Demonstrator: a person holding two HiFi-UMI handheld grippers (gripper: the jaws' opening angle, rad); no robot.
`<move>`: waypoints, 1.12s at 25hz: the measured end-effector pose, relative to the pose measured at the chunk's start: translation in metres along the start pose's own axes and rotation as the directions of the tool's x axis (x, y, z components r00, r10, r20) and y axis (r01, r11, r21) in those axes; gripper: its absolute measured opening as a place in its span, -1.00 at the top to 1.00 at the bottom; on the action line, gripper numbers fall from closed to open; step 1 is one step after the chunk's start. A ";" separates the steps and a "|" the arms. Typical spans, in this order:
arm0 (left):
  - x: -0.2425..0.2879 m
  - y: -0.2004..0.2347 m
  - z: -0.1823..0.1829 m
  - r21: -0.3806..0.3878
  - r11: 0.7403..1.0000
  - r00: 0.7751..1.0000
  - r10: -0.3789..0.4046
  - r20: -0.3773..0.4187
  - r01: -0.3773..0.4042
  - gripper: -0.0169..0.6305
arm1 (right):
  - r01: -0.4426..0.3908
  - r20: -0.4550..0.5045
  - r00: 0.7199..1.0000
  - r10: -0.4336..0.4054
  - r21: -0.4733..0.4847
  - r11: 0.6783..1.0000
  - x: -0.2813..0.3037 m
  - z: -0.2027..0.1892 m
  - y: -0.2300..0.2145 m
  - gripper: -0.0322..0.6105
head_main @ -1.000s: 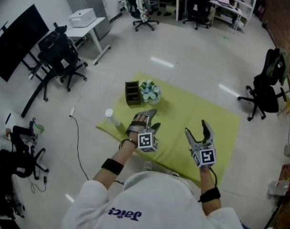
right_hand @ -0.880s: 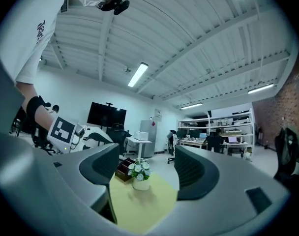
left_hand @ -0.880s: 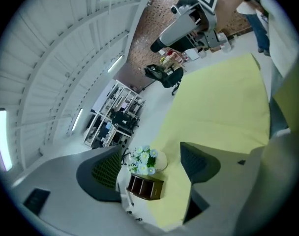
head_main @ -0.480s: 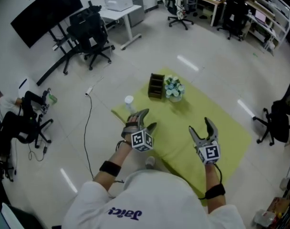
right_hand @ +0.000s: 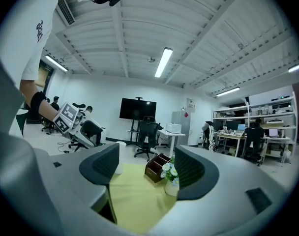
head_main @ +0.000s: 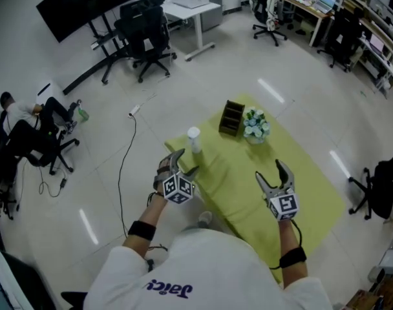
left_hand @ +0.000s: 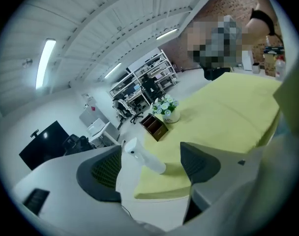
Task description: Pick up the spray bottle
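A white spray bottle stands upright near the left corner of the yellow-green cloth. In the left gripper view the spray bottle shows between the jaws, still some way ahead. My left gripper hangs open just short of the bottle, over the cloth's near left edge. My right gripper is open and empty above the middle of the cloth. In the right gripper view the bottle is partly hidden behind the left jaw.
A dark wooden organizer and a pot of white flowers stand at the cloth's far end. Office chairs, a black screen, desks and a floor cable surround the cloth. A person sits at the far left.
The head view has swung round, so the cloth and bottle now sit further right and higher. My left gripper has shifted left, staying just short of the bottle. Both grippers stay open.
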State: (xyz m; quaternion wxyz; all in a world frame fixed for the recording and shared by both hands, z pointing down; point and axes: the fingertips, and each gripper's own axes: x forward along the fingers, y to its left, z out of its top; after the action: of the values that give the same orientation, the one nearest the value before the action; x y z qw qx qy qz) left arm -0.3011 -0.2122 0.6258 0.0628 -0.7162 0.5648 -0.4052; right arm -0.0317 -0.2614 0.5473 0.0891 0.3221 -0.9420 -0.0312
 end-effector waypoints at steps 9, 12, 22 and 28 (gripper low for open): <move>-0.014 0.035 -0.064 -0.183 0.983 1.000 0.000 -0.028 -0.005 -0.24 | -0.083 -0.017 0.996 0.083 -0.009 0.997 0.047 0.000 0.017 -0.24; -0.018 0.041 -0.085 -0.296 0.955 1.000 -0.029 -0.010 0.025 -0.24 | -0.085 -0.005 0.996 0.086 0.030 0.996 0.059 0.000 0.016 -0.24; -0.025 0.040 -0.136 -0.538 0.837 0.995 -0.088 0.046 0.099 -0.24 | -0.134 0.003 0.991 0.134 0.069 0.989 0.116 0.000 0.031 -0.24; -0.025 0.026 -0.138 -0.524 0.837 0.987 -0.124 0.101 0.159 -0.25 | -0.200 -0.045 0.978 0.203 0.071 0.977 0.141 -0.011 0.054 -0.24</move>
State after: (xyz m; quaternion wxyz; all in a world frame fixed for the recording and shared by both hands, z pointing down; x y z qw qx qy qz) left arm -0.4112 -0.1490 0.6901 -0.1497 -0.7578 0.5978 -0.2144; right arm -0.1718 -0.3056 0.5849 0.1058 0.2284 -0.9677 0.0173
